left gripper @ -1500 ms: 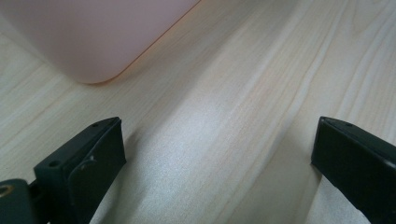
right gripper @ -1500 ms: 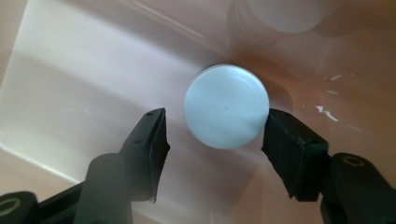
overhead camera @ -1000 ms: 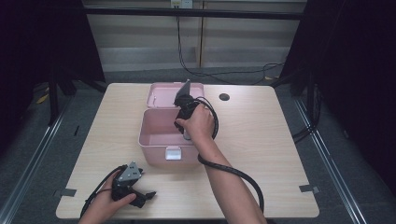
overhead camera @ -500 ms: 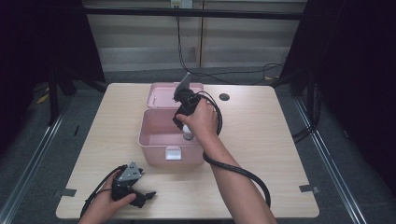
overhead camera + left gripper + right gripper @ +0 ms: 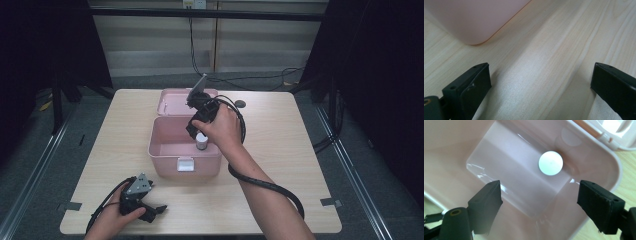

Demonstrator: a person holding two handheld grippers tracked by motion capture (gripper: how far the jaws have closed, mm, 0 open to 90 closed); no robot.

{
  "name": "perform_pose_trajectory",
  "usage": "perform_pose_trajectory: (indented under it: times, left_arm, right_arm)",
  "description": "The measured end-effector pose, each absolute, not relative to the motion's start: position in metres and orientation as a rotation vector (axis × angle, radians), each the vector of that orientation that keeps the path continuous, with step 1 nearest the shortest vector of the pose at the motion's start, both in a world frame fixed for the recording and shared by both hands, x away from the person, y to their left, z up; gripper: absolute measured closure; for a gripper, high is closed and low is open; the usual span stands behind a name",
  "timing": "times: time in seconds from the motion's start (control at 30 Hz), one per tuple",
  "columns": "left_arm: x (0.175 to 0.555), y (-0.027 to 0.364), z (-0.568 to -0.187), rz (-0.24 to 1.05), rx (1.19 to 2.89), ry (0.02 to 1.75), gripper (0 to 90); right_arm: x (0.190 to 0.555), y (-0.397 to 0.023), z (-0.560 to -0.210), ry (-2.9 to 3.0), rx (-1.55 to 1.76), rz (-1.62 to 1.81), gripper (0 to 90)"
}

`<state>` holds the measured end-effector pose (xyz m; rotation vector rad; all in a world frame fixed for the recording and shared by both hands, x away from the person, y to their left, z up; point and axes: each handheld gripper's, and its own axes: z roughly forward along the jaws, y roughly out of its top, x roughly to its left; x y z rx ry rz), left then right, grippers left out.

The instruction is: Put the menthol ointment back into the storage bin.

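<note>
**Inspector:** Start at the left. What is the left gripper (image 5: 159, 209) doing?

**Assistant:** It lies low at the near left edge of the table (image 5: 280, 150), held in the left hand (image 5: 112, 222). In the left gripper view its jaws stand wide apart over bare wood, with nothing between them. A corner of the pink box (image 5: 474, 20) sits just ahead of them, not touching.

**Inspector:** The box itself?

**Assistant:** Pink, open, at mid-table. Its lid (image 5: 175, 102) is folded back flat on the far side, and a white latch (image 5: 185, 164) shows on the near wall. The interior is smooth and glossy.

**Inspector:** Contents?

**Assistant:** One small bottle (image 5: 201, 141) with a white cap (image 5: 550, 163), upright on the box floor toward the right side. From above it appears as a white disc.

**Inspector:** And the right gripper (image 5: 539, 192)?

**Assistant:** Held by the right hand (image 5: 222, 127) above the box, pointing down into it. Its jaws are spread wide and grip nothing. In the right gripper view the cap lies beyond the jaws, clear of both pads. A black cable (image 5: 265, 185) trails from it along the forearm.
</note>
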<state>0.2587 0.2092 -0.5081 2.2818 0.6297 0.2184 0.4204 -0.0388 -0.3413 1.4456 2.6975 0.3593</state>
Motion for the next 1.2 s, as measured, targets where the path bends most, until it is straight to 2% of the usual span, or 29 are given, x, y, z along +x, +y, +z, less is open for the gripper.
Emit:
perform_pose_trajectory:
  times: [1.2]
  left_arm:
    - [0.259,0.209,-0.508,0.219,2.282,0.630,2.2]
  right_arm:
    - [0.390,-0.109,-0.298,2.760,1.349,0.456,17.5]
